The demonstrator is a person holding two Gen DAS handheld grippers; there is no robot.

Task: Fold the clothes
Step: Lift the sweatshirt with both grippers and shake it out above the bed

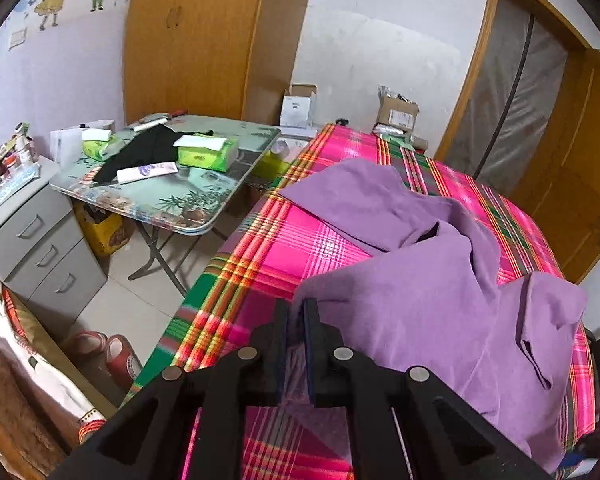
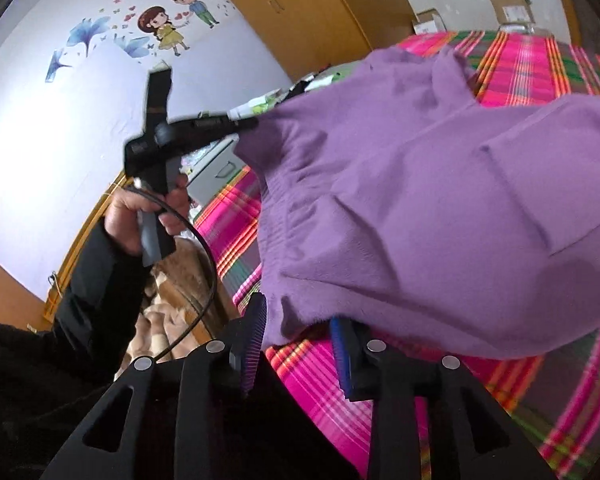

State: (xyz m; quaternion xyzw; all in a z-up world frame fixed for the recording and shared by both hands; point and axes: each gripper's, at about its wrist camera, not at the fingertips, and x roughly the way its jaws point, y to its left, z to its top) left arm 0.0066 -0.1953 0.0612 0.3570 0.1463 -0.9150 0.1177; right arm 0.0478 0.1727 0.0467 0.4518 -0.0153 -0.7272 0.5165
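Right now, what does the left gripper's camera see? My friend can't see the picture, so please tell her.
The left gripper pinches the near edge of a purple garment, which lies rumpled on a bed with a pink plaid sheet. Off to the left, a folding table holds green tissue packs and a black cloth.

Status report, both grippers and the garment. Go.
Left gripper shut on purple garment. Right gripper open, cloth edge between jaws. Garment lifted over plaid bed. Nothing blocking.

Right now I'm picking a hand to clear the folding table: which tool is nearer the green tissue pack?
Left. The left tool sits on the bed's table side, gripping the purple garment; the right tool holds the garment farther from the tissue pack.
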